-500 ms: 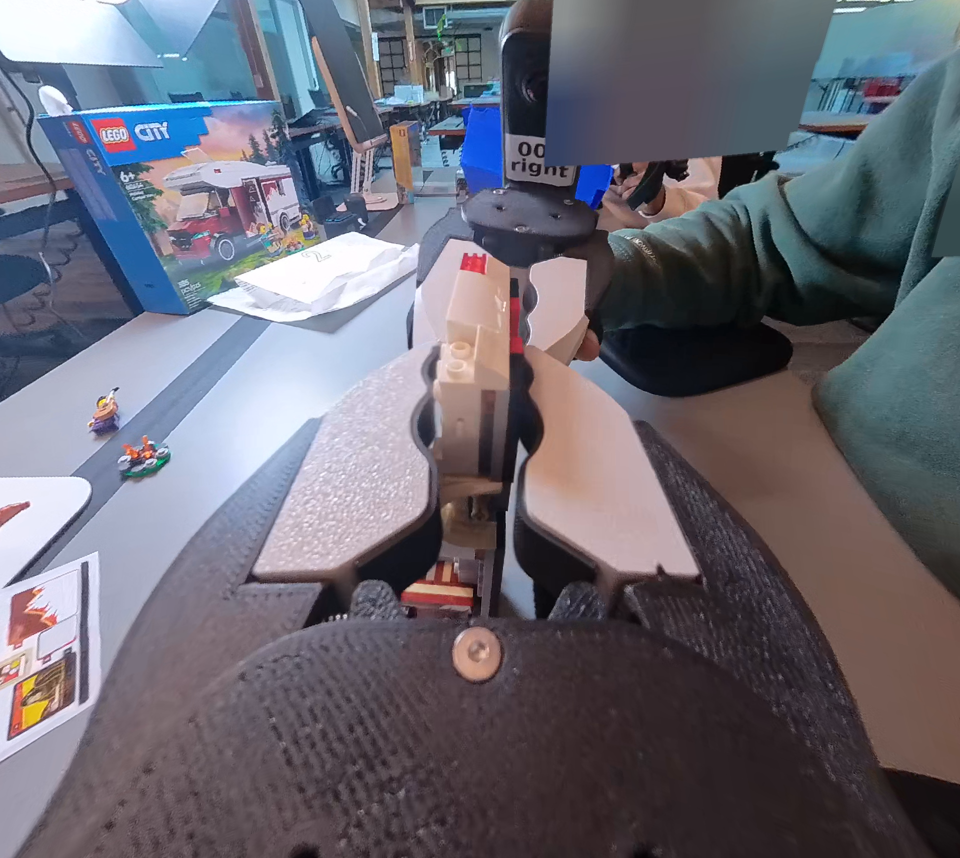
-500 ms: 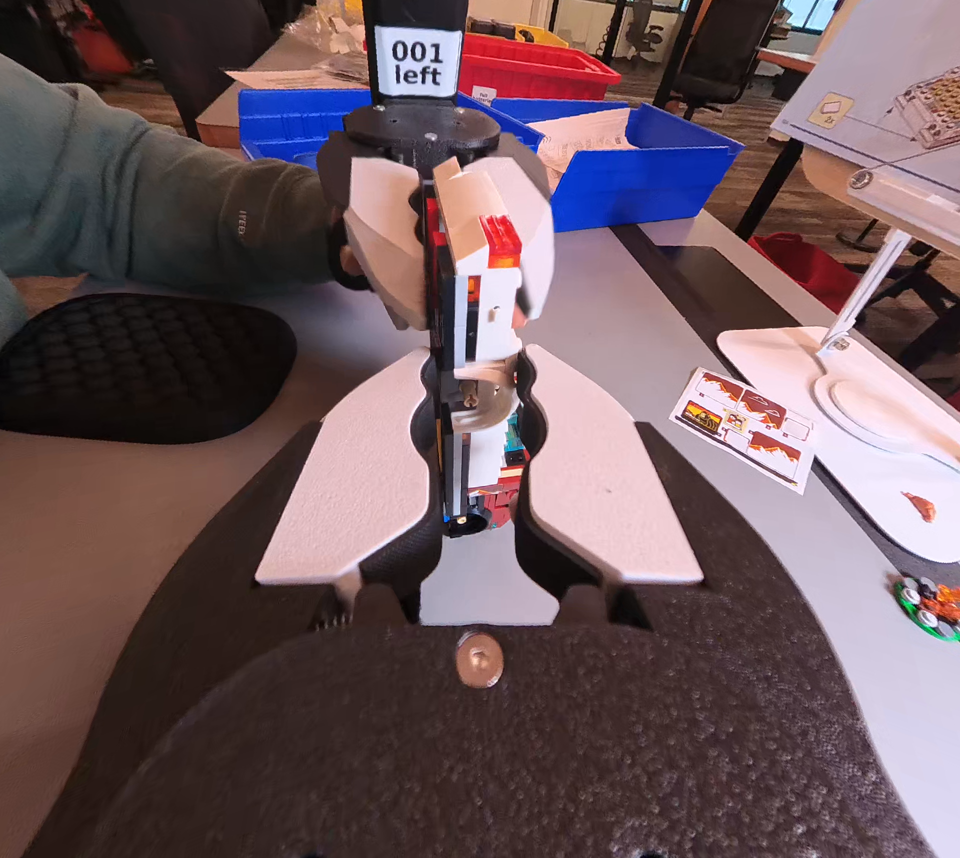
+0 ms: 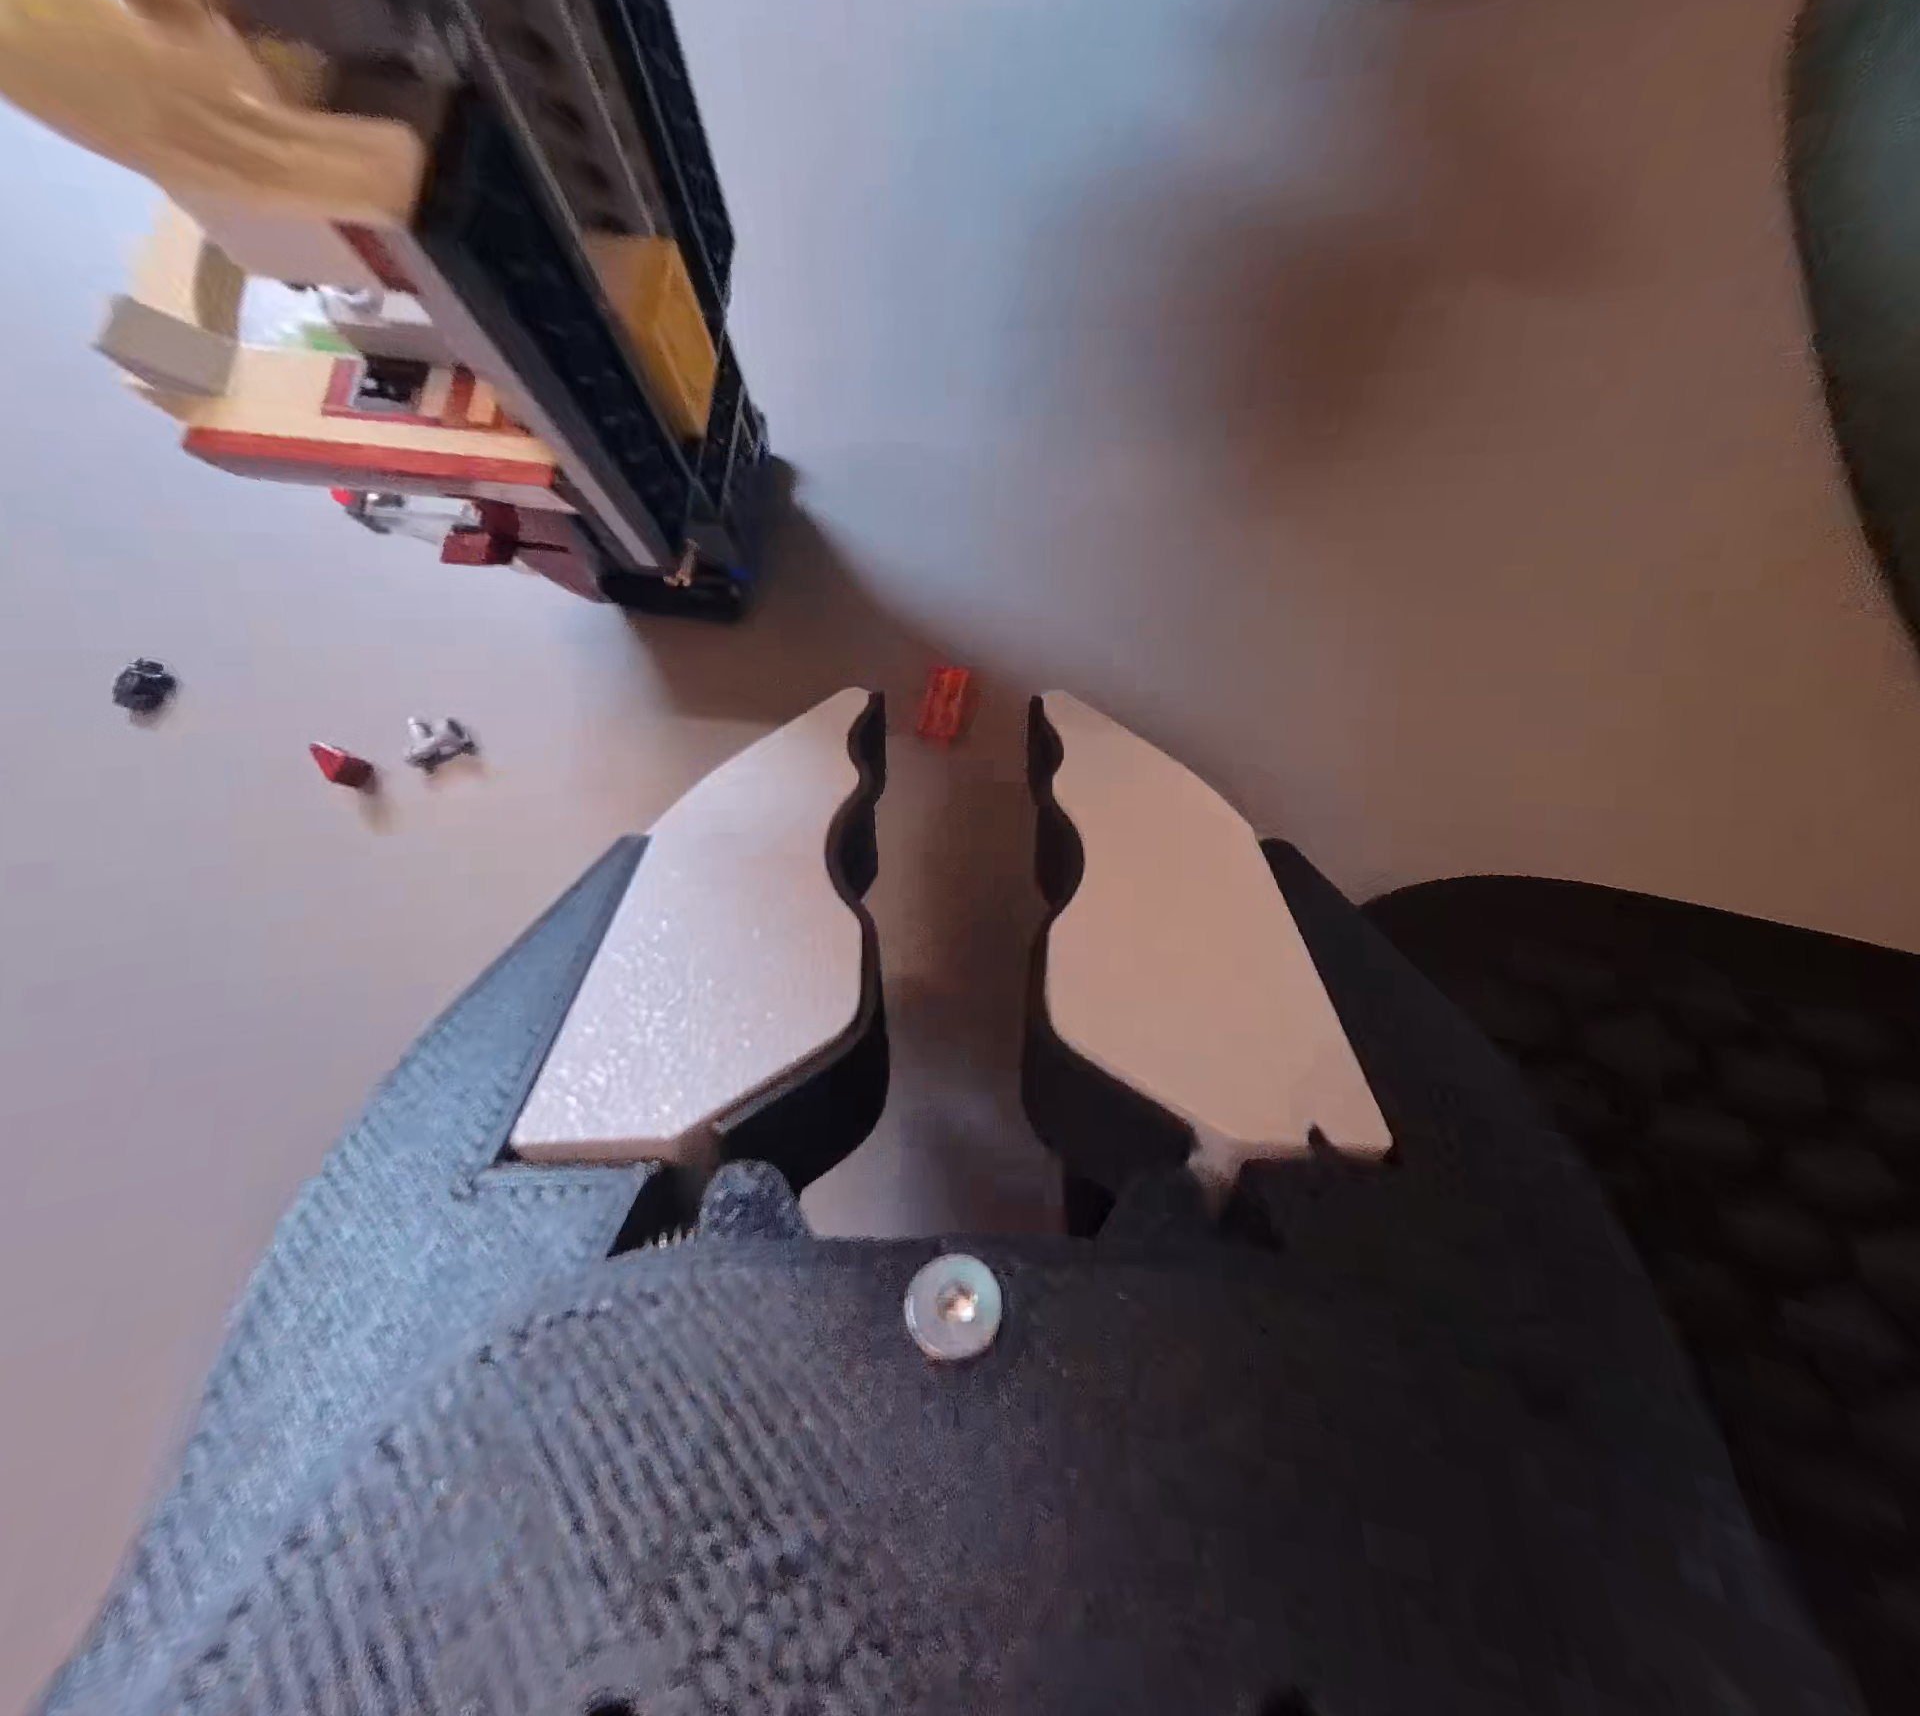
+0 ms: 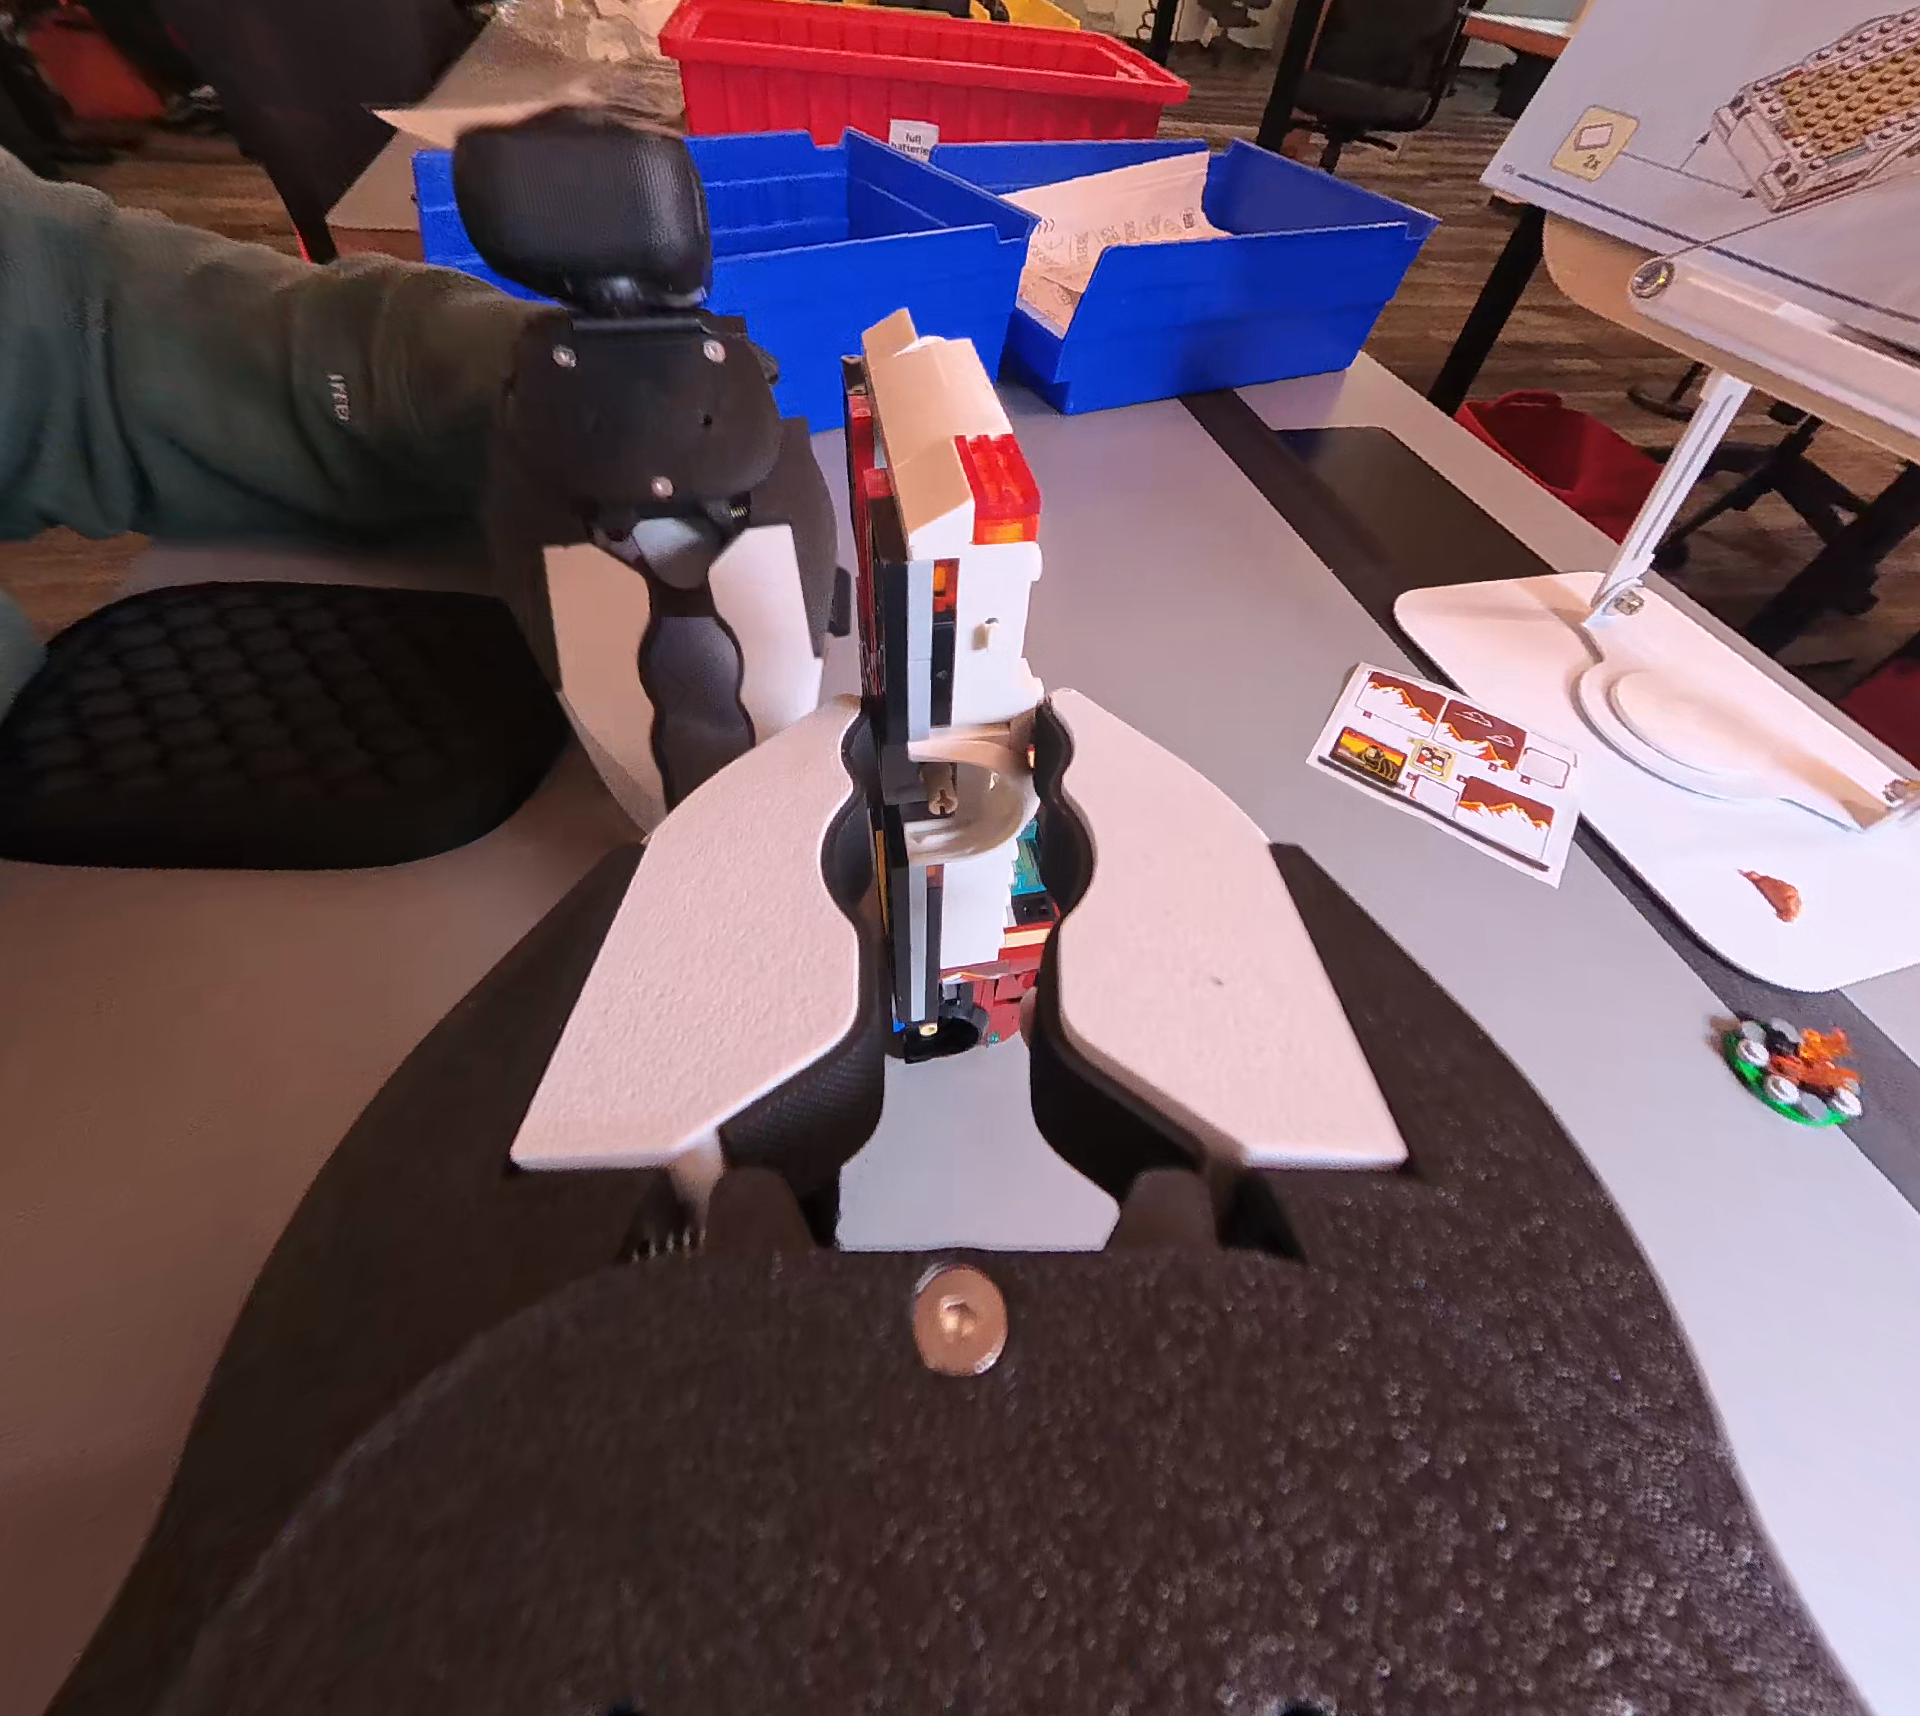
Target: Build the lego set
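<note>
Lego model (image 4: 951, 679) is being clamped upright by right gripper (image 4: 954, 835), steadying it; left gripper (image 3: 954, 721), parted and empty, is hovering over orange brick (image 3: 945, 703) on bench (image 3: 1299, 336).

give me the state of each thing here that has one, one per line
left tool: open, empty, tilted down over the table
right tool: shut on the lego camper
lego camper: part built, held on end above the table
small red brick: loose on the table, just ahead of the left tool's tips
sticker sheet: flat on the table
instruction booklet: open on its stand
</note>
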`<move>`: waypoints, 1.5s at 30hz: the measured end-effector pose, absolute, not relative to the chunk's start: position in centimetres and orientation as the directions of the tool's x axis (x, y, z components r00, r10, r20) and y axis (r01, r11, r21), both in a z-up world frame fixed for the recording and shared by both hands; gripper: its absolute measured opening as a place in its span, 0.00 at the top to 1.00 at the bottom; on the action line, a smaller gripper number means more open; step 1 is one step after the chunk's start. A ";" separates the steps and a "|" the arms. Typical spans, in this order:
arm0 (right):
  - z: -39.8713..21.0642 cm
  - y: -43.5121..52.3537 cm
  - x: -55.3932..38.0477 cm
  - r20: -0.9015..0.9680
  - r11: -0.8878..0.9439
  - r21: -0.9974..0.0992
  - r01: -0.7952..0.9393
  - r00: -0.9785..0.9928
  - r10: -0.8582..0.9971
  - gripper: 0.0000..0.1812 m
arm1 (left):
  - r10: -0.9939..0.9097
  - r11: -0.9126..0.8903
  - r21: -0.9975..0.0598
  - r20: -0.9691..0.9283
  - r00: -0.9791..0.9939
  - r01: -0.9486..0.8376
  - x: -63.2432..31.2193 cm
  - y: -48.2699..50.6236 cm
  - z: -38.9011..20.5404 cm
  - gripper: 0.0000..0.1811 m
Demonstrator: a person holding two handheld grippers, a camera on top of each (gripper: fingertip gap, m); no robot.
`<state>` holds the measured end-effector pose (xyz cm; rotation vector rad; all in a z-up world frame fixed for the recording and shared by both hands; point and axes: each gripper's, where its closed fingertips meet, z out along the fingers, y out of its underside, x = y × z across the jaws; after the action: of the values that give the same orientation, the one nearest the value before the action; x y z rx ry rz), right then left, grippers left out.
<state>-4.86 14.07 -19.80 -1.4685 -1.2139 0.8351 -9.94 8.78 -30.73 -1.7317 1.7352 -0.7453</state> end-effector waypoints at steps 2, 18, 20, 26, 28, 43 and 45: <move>-19.8 13.9 -4.4 0.088 0.016 -0.964 0.265 0.260 0.962 0.84 | -1.000 0.014 -0.708 -0.002 -0.017 -0.706 -9.5 8.9 -31.5 0.87; -19.9 12.2 -0.6 0.051 -0.044 -0.968 0.245 0.368 0.928 0.84 | -1.000 0.016 -0.756 -0.017 -0.005 -0.655 -8.3 10.2 -29.5 0.96; -19.9 11.9 -0.4 0.057 -0.041 -0.968 0.248 0.375 0.925 0.84 | -0.998 0.046 -0.802 -0.058 0.000 -0.596 -8.1 11.1 -25.6 0.96; -19.9 11.6 -0.1 0.039 -0.053 -0.971 0.234 0.372 0.927 0.84 | -0.993 0.113 -0.863 -0.116 -0.025 -0.492 -6.3 12.6 -14.8 0.96; -19.9 11.6 -0.1 0.043 -0.050 -0.970 0.238 0.369 0.928 0.84 | -0.994 0.109 -0.853 -0.103 -0.039 -0.511 -5.1 12.8 -13.9 0.96; -19.9 11.6 0.0 0.047 -0.043 -0.972 0.233 0.369 0.928 0.84 | -0.990 0.065 -0.774 0.028 -0.137 -0.630 -2.4 12.0 -14.9 0.96; -19.9 11.6 0.0 0.046 -0.045 -0.972 0.232 0.370 0.928 0.84 | -0.990 0.081 -0.764 0.013 -0.140 -0.640 -2.4 12.1 -14.9 0.96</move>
<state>0.03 11.65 -19.87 -1.5364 -1.0819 0.7963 -2.37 12.12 -14.91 -1.6064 1.8388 -0.8664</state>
